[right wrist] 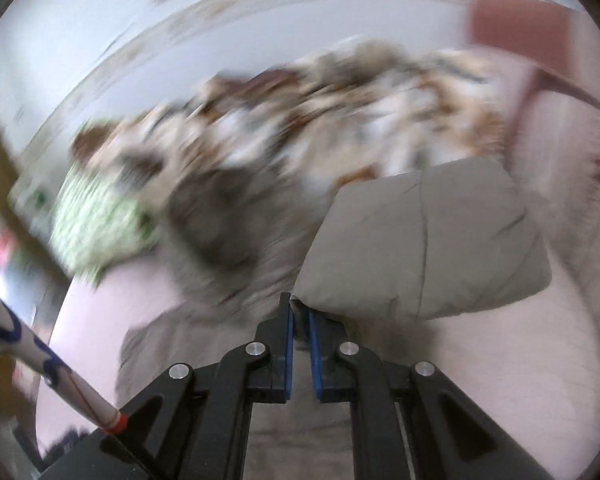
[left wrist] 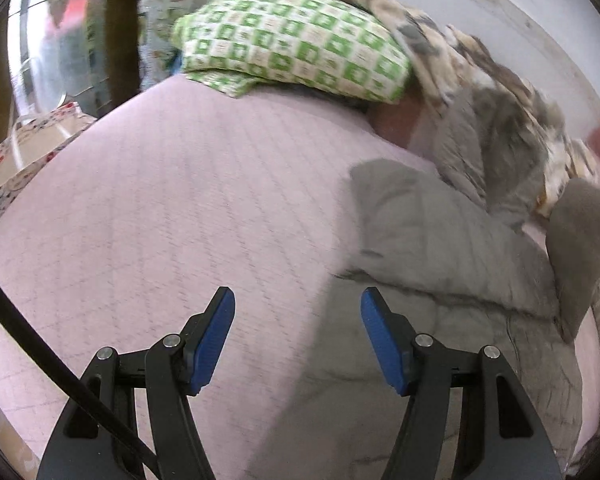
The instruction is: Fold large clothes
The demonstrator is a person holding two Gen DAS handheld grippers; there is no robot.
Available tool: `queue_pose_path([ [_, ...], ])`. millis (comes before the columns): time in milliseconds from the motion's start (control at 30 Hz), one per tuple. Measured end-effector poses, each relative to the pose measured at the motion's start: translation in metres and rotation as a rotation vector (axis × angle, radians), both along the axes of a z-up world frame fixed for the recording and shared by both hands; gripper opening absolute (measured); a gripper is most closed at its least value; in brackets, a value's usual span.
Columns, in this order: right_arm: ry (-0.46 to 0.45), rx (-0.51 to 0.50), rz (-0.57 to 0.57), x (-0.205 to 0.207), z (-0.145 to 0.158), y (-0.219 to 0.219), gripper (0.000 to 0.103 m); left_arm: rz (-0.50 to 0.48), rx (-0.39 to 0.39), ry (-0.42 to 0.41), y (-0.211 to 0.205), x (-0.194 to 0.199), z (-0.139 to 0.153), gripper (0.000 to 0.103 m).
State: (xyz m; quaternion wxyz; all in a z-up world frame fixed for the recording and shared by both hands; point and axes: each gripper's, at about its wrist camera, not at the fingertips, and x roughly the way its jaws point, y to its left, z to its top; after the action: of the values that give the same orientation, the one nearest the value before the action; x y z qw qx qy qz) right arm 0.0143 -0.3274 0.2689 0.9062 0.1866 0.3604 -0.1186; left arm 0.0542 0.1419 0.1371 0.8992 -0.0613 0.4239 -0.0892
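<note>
Left wrist view looks down on a bed (left wrist: pixel 160 200) with a pink sheet. The left tool (left wrist: pixel 298 304) hangs over the bed with its two blue pads (left wrist: pixel 212 340) spread wide apart. It grips nothing. One pad is over the pink sheet and the other is over a gray coat (left wrist: pixel 440 280). The coat lies on the bed from 6 o'clock up to 3 o'clock in this view. It is puffy and has stitched lines. One part of it is lifted up at 3 o'clock. A green and white checked pillow (left wrist: pixel 292 40) sits at 12 o'clock on the far end of the bed. A brown and cream blanket (left wrist: pixel 480 92) is piled beside it, going toward 2 o'clock. A black cable (left wrist: pixel 40 356) crosses the view at 8 o'clock.

Right wrist view is blurry all over. The right tool (right wrist: pixel 300 312) is squeezed tight on an edge of the coat (right wrist: pixel 420 240). A fold of gray cloth sticks up from between the pads and fills the view toward 2 o'clock. More of the coat lies flat under the tool at 6 o'clock. The blanket (right wrist: pixel 320 120) smears across the middle, and the pillow (right wrist: pixel 96 216) is a green blur at 9 o'clock. The pink bed (right wrist: pixel 500 360) shows at 4 o'clock.
</note>
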Motion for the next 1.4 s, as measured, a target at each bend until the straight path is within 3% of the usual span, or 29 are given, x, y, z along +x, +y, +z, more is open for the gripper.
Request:
queue_pose_path([
  [233,0.211,-0.003,0.216,0.063,-0.102,0.115,0.012,0.053,-0.021,-0.013,0.025,0.008,0.006,0.064],
  [300,0.268,-0.019,0.248,0.067,-0.127,0.135,0.029,0.06,-0.033,-0.002,0.028,0.012,0.005,0.064],
  [367,0.278,-0.023,0.279,0.062,-0.139,0.146,0.056,0.06,-0.057,0.006,0.031,0.013,0.005,0.064],
  [467,0.239,-0.044,0.317,0.04,-0.134,0.158,0.074,0.062,-0.075,0.002,0.033,0.012,0.007,0.064],
  [733,0.159,-0.045,0.316,-0.02,-0.088,0.141,0.078,0.046,-0.071,0.004,0.027,0.008,0.007,0.064],
  [833,0.114,-0.034,0.232,-0.044,-0.074,0.112,0.078,0.038,-0.079,0.018,0.024,0.007,0.004,0.064],
  [933,0.085,-0.073,0.056,-0.052,-0.072,0.075,0.078,0.026,-0.071,0.03,0.017,0.007,0.0,0.064],
  [1000,0.131,-0.125,-0.087,-0.045,-0.085,0.048,0.068,0.018,-0.063,0.03,0.013,0.007,0.0,0.064],
  [1033,0.166,-0.126,-0.138,-0.038,-0.095,0.035,0.055,0.014,-0.06,0.028,0.011,0.006,0.0,0.064],
  [1100,0.226,-0.038,-0.194,-0.02,-0.12,0.01,0.049,0.012,-0.046,0.021,0.007,0.006,0.001,0.064],
  [1233,0.194,0.222,-0.18,0.018,-0.145,0.0,0.047,0.015,-0.026,0.023,0.005,0.01,-0.002,0.064],
  [1300,0.168,0.253,-0.11,0.037,-0.142,0.017,0.047,0.011,-0.032,0.038,0.004,0.012,-0.004,0.064],
  [1400,0.185,0.205,0.017,0.068,-0.139,0.06,0.047,0.005,-0.042,0.051,0.003,0.015,-0.006,0.064],
])
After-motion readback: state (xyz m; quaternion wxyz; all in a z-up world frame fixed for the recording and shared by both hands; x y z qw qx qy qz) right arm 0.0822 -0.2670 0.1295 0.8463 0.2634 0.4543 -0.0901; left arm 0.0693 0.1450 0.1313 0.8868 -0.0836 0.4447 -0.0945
